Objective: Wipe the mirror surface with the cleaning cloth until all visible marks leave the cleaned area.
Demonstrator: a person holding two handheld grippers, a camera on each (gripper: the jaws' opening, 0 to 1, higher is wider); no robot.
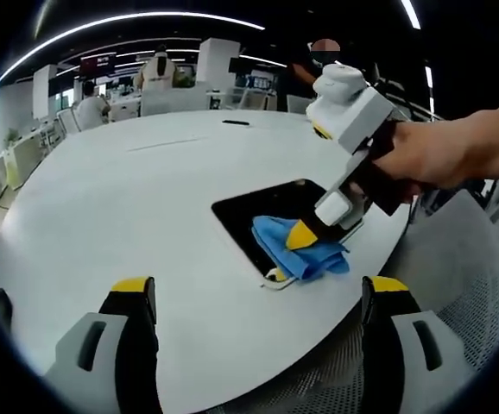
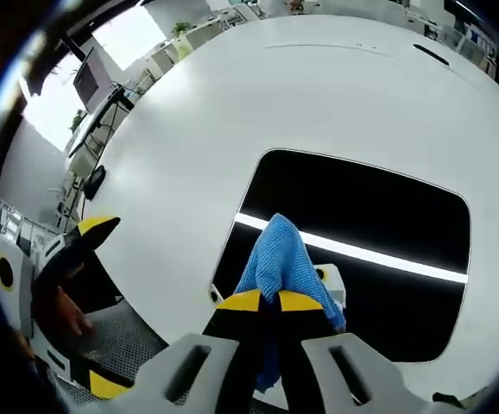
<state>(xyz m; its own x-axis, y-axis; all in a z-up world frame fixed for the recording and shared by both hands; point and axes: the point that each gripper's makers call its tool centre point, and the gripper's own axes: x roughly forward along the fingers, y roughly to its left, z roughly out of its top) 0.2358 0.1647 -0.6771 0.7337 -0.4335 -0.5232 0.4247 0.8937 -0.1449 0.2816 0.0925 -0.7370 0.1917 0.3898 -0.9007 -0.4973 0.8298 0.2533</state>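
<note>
2 things are carrying the task here: a dark rectangular mirror (image 2: 379,259) with rounded corners, lying flat on the white round desk (image 1: 129,207) near its edge, and a blue cleaning cloth (image 2: 280,254) bunched into folds on top of it. The mirror's glass is looking almost black and is reflecting 1 bright ceiling light strip as a thin line across its face. The cloth is sitting at the mirror's corner nearest the desk edge, part of it spilling over the mirror's pale rim.

The right gripper (image 2: 271,302) is pinching the cloth between its yellow-tipped fingers, which are standing narrow, closed on the fabric. In the left gripper view a person's hand (image 1: 457,155) is holding that same gripper from the right, angled down onto the cloth (image 1: 306,250) and the mirror (image 1: 262,211). The left gripper (image 1: 258,289) is hovering over bare desk near the edge with its fingers wide apart, holding nothing.

A mesh chair seat (image 1: 474,285) is sitting just off the desk edge beside the mirror. A small dark object (image 1: 236,122) is lying well apart toward the far edge of the desk. Beyond the desk, office furniture and seated people are showing.

The mirror's long axis is running roughly along the near desk edge; the cloth's bunch is stretching from the fingers out across the glass.
</note>
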